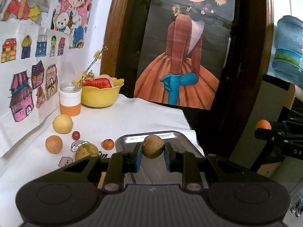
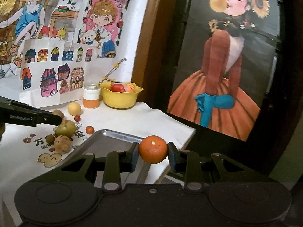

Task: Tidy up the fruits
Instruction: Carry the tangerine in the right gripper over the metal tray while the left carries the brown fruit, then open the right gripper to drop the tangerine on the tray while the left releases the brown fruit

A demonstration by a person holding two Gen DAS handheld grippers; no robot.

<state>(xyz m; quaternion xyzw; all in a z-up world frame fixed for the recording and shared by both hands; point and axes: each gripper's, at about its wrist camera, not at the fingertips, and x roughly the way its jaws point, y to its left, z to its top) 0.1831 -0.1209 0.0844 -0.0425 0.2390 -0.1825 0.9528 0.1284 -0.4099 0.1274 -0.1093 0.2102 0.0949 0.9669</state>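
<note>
In the left wrist view my left gripper [image 1: 153, 148] is shut on a brown round fruit [image 1: 153, 143], held above the near end of a metal tray [image 1: 130, 139]. In the right wrist view my right gripper [image 2: 153, 152] is shut on an orange [image 2: 153, 148], just past the tray's [image 2: 113, 140] right edge. On the white tablecloth left of the tray lie a yellow lemon [image 1: 62, 123], a small red fruit [image 1: 76, 135], a tan round fruit [image 1: 54, 144], a small orange [image 1: 108, 144] and a green pear-like fruit [image 1: 86, 151]. The tray holds no fruit.
A yellow bowl [image 1: 102, 94] with red and pink items and a white-and-orange jar [image 1: 70, 99] stand at the back by the wall. The table's right edge [image 2: 189, 134] drops off beside a dark wooden frame holding a painting. A tan lumpy fruit [image 2: 62, 143] lies near the tray's left side.
</note>
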